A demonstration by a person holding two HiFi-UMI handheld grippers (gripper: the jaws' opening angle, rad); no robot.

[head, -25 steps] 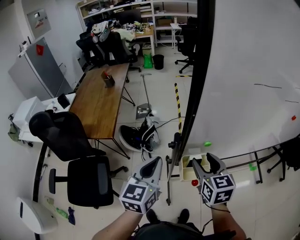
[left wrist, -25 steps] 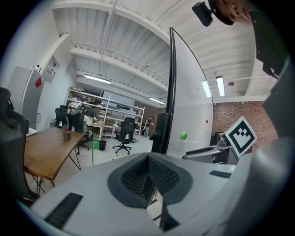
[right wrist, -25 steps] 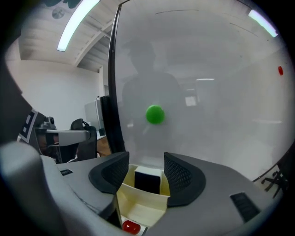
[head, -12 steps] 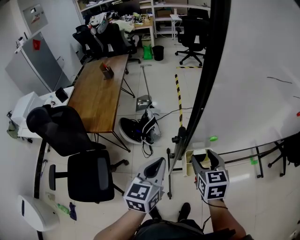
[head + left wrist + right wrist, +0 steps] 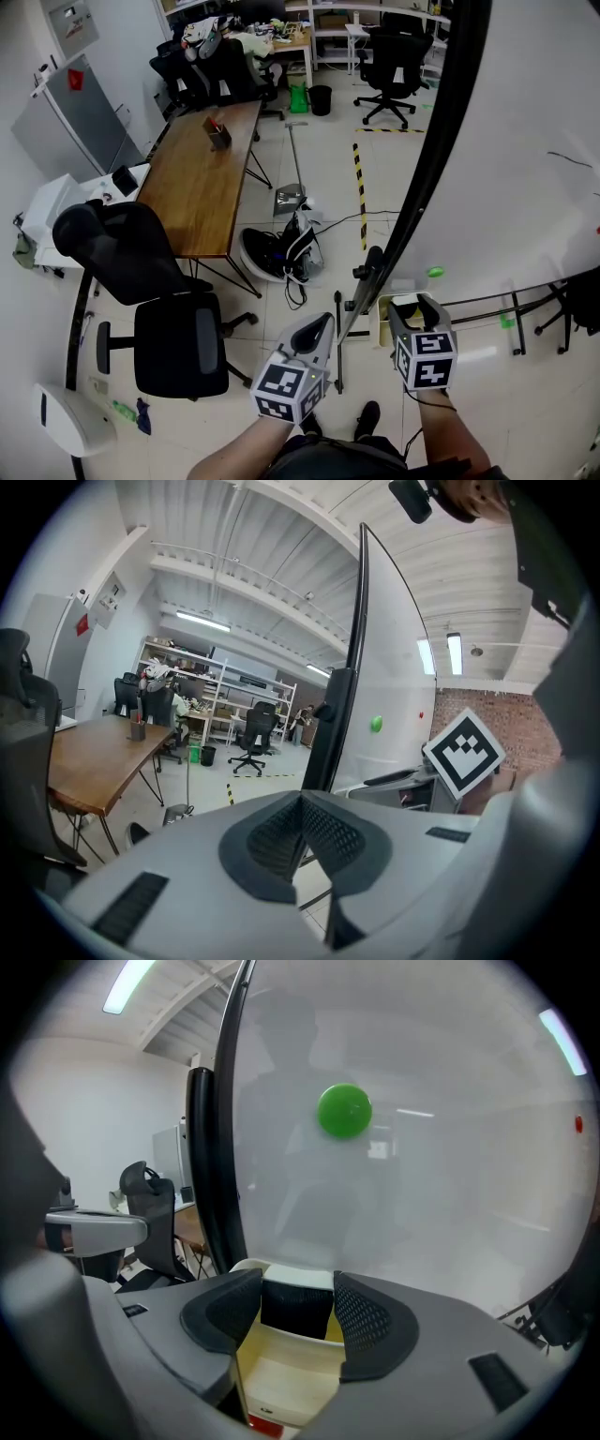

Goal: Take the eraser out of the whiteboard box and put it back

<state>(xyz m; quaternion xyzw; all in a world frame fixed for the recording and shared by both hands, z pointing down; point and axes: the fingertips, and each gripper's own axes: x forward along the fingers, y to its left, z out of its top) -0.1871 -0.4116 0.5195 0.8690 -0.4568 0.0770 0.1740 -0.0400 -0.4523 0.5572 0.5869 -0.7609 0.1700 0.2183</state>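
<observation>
A big whiteboard (image 5: 525, 141) in a black frame fills the right side of an office. To the left, farther off, stand a long wooden table (image 5: 202, 183) and a black office chair (image 5: 141, 272). At the near bottom edge of the whiteboard hangs a small cream whiteboard box (image 5: 383, 325), open at the top. A person holds a gripper in each hand, just in front of it. The left gripper (image 5: 324, 321) hangs left of the whiteboard's frame, its jaws pressed together with nothing between them. The right gripper (image 5: 417, 306) points down into the box, its jaws wide apart and just now closing a little. The eraser (image 5: 296, 1314) stands upright in the box between the two pads, a dark block with a pale top edge. The pads flank it, but no firm press on it shows yet. The eraser is probably light, with a stiff back and a soft felt face, so it should not slip. The best hold looks like its two long flat sides, near the top, above the box rim. A small green magnet (image 5: 344, 1111) sits on the whiteboard above.
</observation>
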